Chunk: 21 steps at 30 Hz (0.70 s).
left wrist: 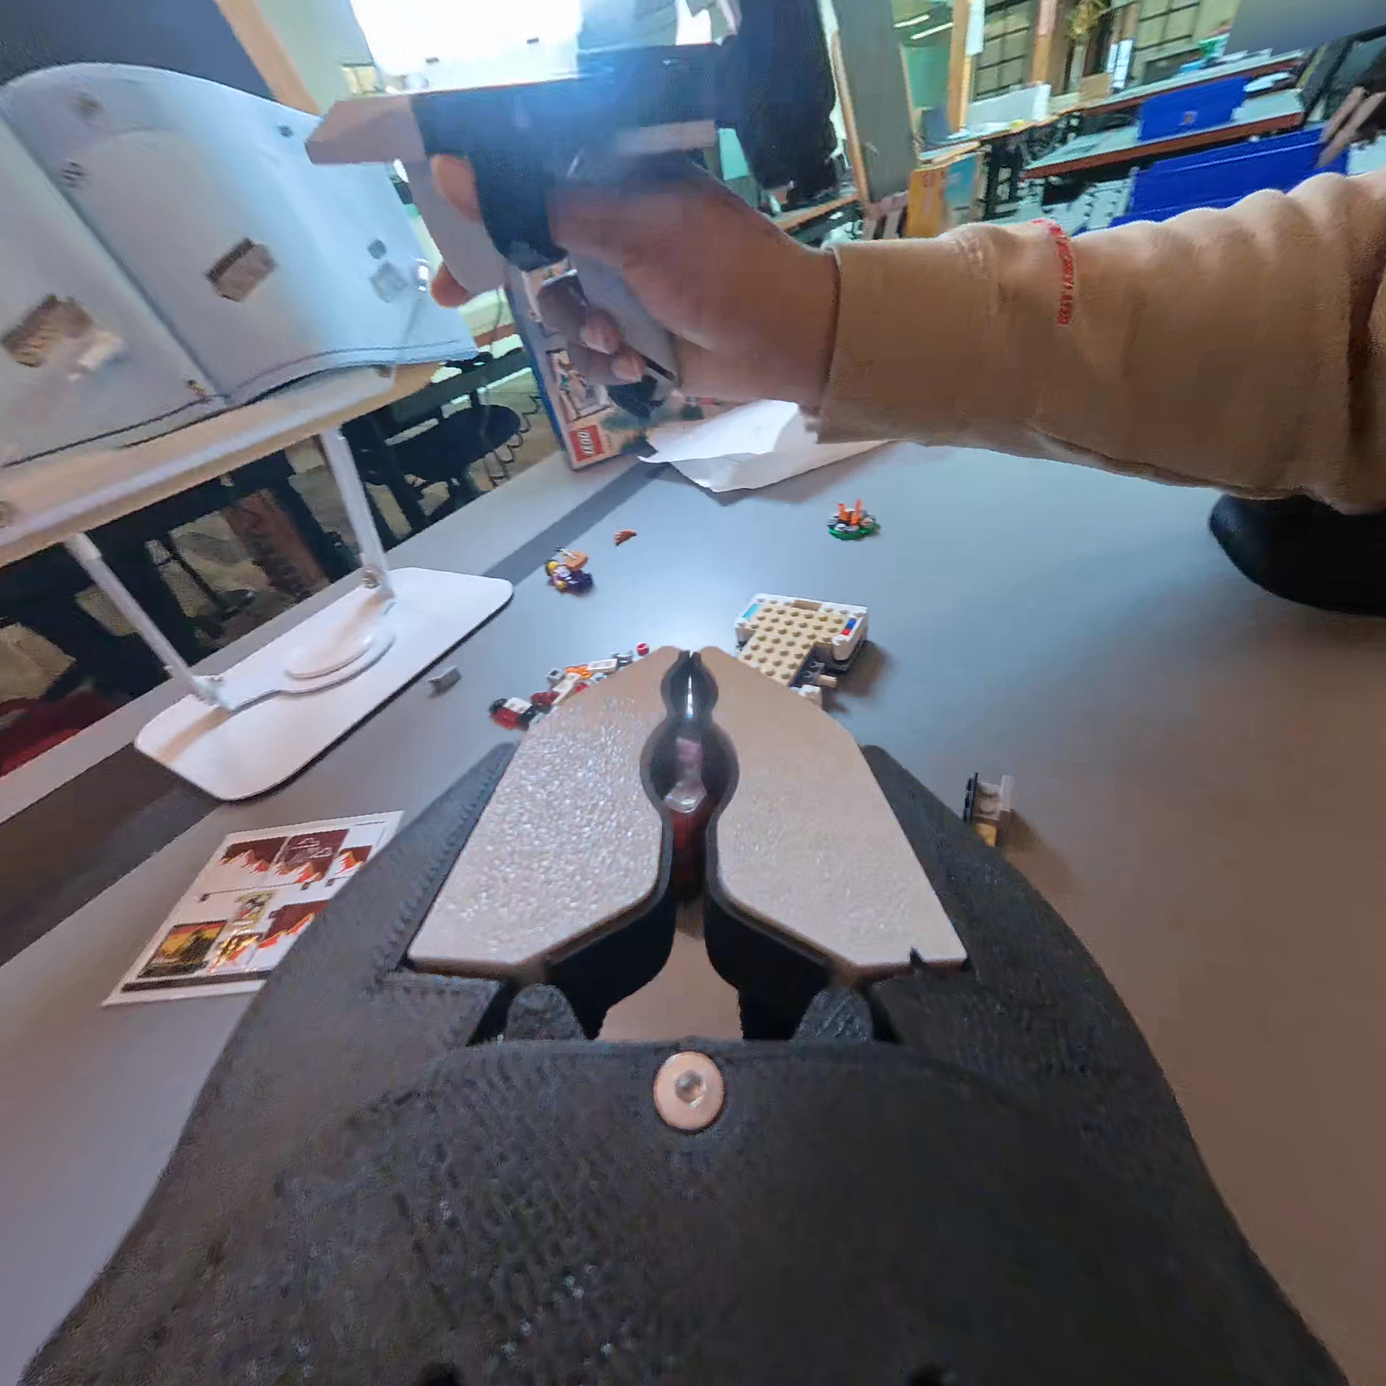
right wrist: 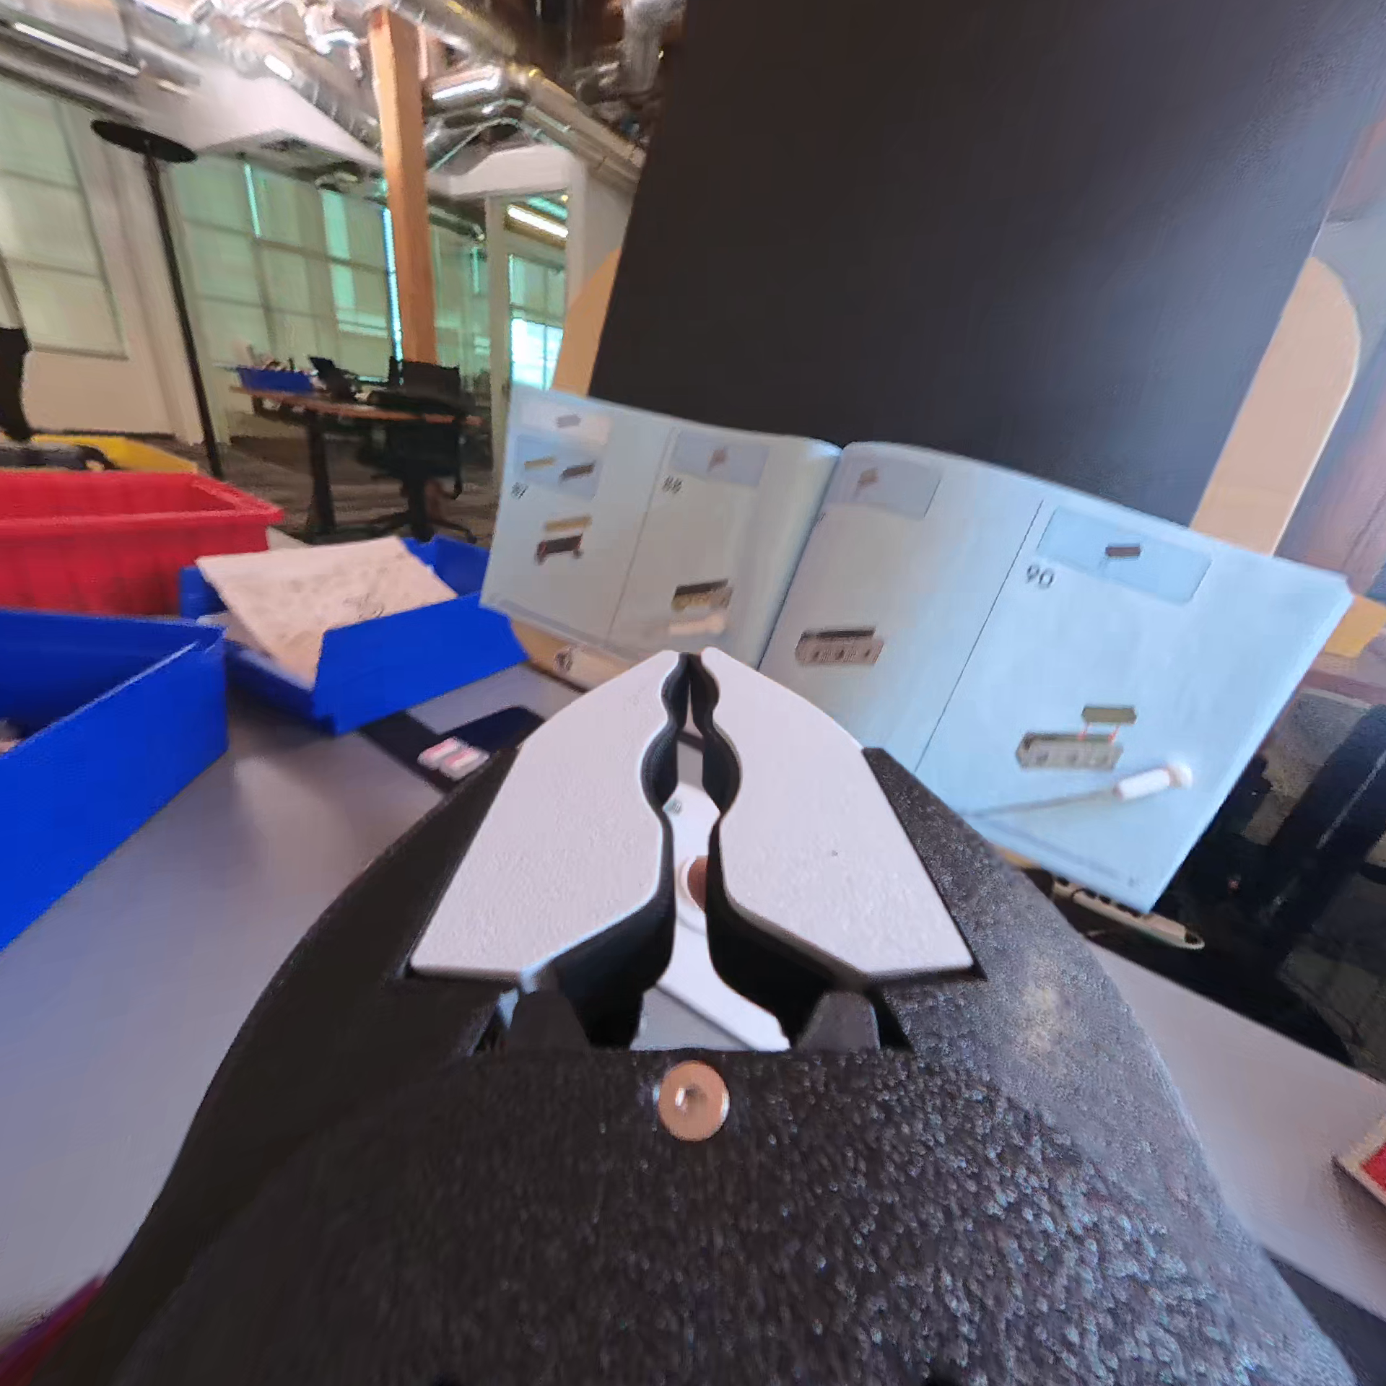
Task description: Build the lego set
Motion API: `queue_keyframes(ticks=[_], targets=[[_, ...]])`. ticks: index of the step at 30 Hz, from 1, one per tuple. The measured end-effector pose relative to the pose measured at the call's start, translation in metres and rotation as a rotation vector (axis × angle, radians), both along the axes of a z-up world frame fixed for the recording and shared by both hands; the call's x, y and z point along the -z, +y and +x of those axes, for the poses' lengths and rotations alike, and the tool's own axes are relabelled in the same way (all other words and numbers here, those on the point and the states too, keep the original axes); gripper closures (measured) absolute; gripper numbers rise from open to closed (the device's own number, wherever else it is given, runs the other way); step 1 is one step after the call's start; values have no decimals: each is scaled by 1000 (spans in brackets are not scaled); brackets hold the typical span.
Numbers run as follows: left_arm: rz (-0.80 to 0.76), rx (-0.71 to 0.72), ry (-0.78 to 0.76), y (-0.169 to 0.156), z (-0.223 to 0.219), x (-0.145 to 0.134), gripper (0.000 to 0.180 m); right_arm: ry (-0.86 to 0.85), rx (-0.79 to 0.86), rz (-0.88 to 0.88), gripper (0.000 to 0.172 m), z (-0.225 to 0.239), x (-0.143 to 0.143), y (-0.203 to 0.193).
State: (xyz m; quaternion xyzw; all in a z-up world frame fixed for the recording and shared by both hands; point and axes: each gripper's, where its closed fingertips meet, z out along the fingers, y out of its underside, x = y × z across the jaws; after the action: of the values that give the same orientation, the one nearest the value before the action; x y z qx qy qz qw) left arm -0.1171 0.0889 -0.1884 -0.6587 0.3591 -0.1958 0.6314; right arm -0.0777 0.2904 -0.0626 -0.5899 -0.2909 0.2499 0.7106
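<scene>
My left gripper (left wrist: 691, 661) is shut, its tips meeting low over the grey table (left wrist: 1050, 675). Something small and red (left wrist: 686, 829) shows through the slot behind the tips; I cannot tell whether it is held. Just past the tips lie loose small bricks (left wrist: 570, 682) and a tan studded brick build (left wrist: 802, 637). My right gripper (right wrist: 694, 664) is shut with nothing visible between its tips, facing an open instruction booklet (right wrist: 937, 600). It also shows in the left wrist view (left wrist: 525, 150), blurred, in a hand raised above the table.
A white book stand (left wrist: 322, 675) carries the booklet (left wrist: 187, 247) at left. A sticker sheet (left wrist: 247, 907), a small figure (left wrist: 568, 574), a green and orange piece (left wrist: 853, 521), a toy box (left wrist: 592, 420) and white paper (left wrist: 750, 442) lie about. Blue bins (right wrist: 375, 645) and a red bin (right wrist: 112, 532) stand at left. About 25 centimetres separates my left fingertips from my right. The tan studded brick build (left wrist: 802, 637) sits 15 centimetres or so from the ends of my left fingers.
</scene>
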Motion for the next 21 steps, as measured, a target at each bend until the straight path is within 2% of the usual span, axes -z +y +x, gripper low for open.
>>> queue_keyframes(ticks=[5,10,17,21], targets=[[20,-65,-1,8,-12,2,180,38,86,24,171,-20,-29,54],[20,-55,41,8,-9,12,180,2,137,30,172,-30,-34,89],[49,-67,73,9,-10,14,180,13,145,28,171,-27,-39,105],[44,-71,74,11,-12,15,180,5,143,12,170,-22,-29,105]])
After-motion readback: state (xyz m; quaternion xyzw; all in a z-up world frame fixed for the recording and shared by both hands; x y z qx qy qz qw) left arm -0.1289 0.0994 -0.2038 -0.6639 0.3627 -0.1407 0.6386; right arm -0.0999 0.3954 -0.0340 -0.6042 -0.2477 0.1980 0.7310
